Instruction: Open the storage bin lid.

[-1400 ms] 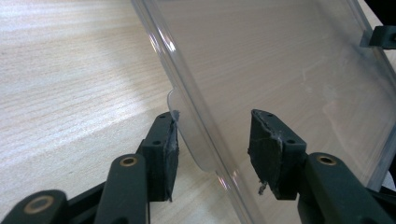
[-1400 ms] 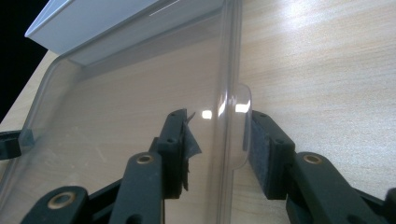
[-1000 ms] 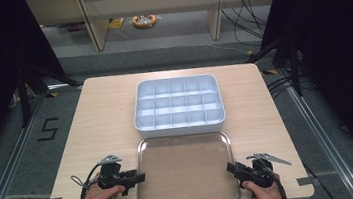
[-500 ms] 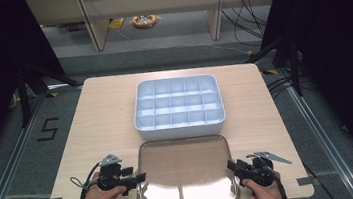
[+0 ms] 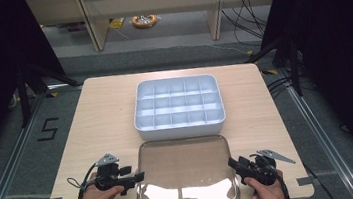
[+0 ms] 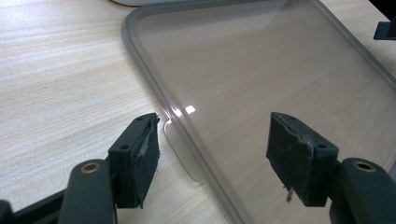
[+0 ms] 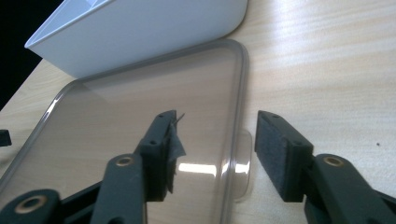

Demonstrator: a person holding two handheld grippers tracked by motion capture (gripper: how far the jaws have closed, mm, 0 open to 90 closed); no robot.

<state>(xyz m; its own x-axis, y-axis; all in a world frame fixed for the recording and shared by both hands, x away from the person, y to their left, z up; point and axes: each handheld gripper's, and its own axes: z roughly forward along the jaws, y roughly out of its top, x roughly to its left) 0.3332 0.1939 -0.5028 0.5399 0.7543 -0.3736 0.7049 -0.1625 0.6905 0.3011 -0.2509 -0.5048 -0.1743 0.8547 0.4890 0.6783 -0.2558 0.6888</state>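
Note:
A clear plastic lid lies flat on the wooden table, just in front of a white compartment box. My left gripper is open at the lid's left edge. In the left gripper view its jaws straddle the lid's rim and a small tab, without touching them. My right gripper is open at the lid's right edge. In the right gripper view it stands astride the rim and a tab, with the box wall behind.
The wooden table has bare room left and right of the box. Its front edge runs just under my hands. Beyond the far edge are desk legs, cables and a yellow object on the floor.
A bright glare has spread over the near half of the lid. Both grippers stay open at almost the same spots beside its edges.

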